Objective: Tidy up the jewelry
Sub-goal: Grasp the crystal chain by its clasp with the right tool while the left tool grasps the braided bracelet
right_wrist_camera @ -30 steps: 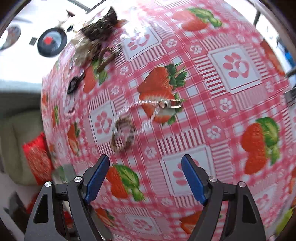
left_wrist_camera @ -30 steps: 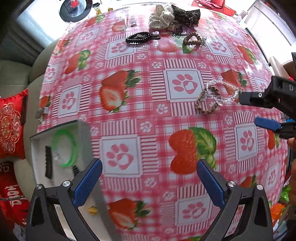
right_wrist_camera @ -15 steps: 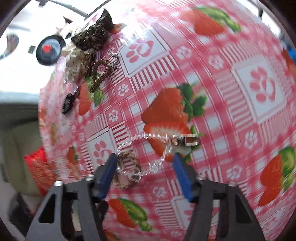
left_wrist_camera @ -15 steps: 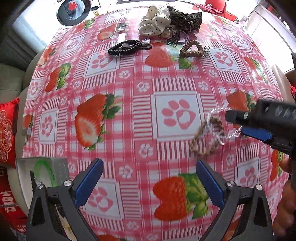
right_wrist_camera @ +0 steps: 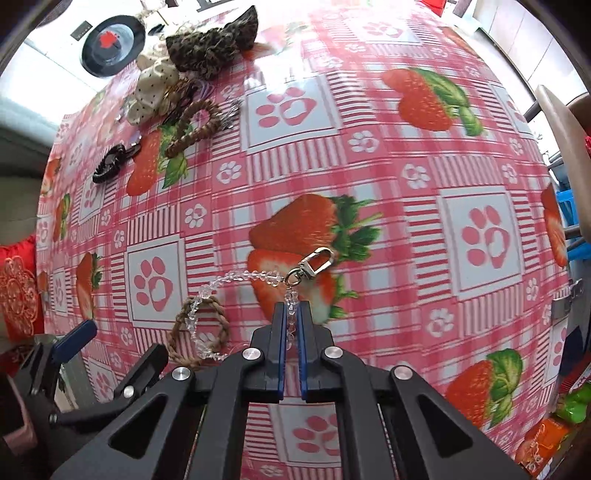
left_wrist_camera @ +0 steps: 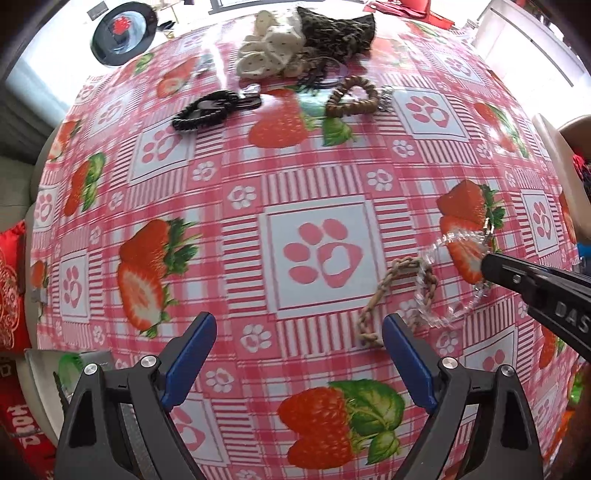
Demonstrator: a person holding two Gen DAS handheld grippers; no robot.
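My right gripper is shut on a clear crystal bead chain with a gold clasp, pinching it just below the clasp. The chain lies across a brown braided rope bracelet on the strawberry tablecloth. In the left wrist view the chain and rope bracelet lie at the right, with the right gripper reaching in from the right edge. My left gripper is open and empty above the cloth, just left of the rope bracelet. A white jewelry tray holding a green bangle shows at the lower left.
At the far end lie a black coil hair tie, a brown heart-shaped coil tie, a cream dotted scrunchie and a leopard scrunchie. A black round dish sits beyond the table. A red cushion is at the left.
My right gripper has moved down onto the bead chain and closed on it near the clasp. My left gripper has moved forward and right, away from the tray.
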